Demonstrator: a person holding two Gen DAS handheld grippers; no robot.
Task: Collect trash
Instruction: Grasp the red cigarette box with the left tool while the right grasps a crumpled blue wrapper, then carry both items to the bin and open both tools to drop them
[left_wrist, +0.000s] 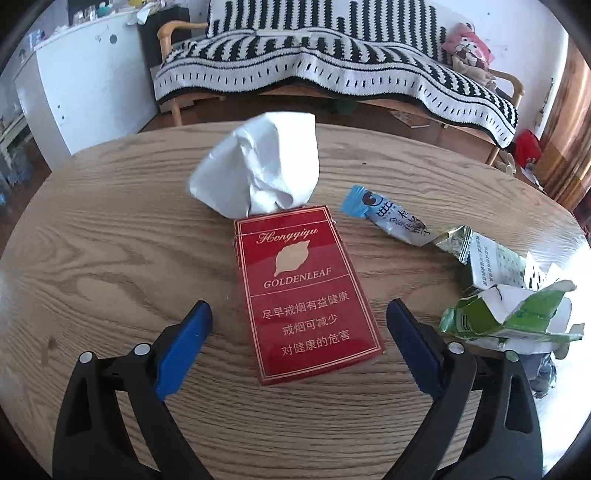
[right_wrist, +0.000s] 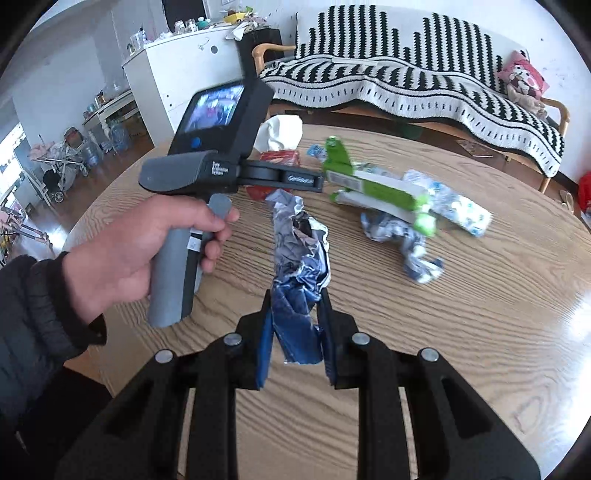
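My left gripper (left_wrist: 299, 314) is open, its blue fingers on either side of the near half of a red Goldenleaf cigarette pack (left_wrist: 303, 288) lying flat on the round wooden table (left_wrist: 110, 229). A crumpled white tissue (left_wrist: 258, 166) sits just behind the pack. A blue-and-white wrapper (left_wrist: 384, 216) and a torn green carton (left_wrist: 517, 314) lie to the right. My right gripper (right_wrist: 295, 306) is shut on a crumpled blue-and-silver foil wrapper (right_wrist: 299, 258) and holds it above the table. The left gripper's body (right_wrist: 221, 162) shows in the right wrist view, held by a hand.
In the right wrist view a green carton (right_wrist: 373, 184), a blue-and-white packet (right_wrist: 454, 206) and a crumpled wrapper (right_wrist: 402, 240) lie mid-table. A sofa with a black-and-white striped cover (left_wrist: 332, 62) stands behind the table, and a white cabinet (left_wrist: 85, 85) at the left.
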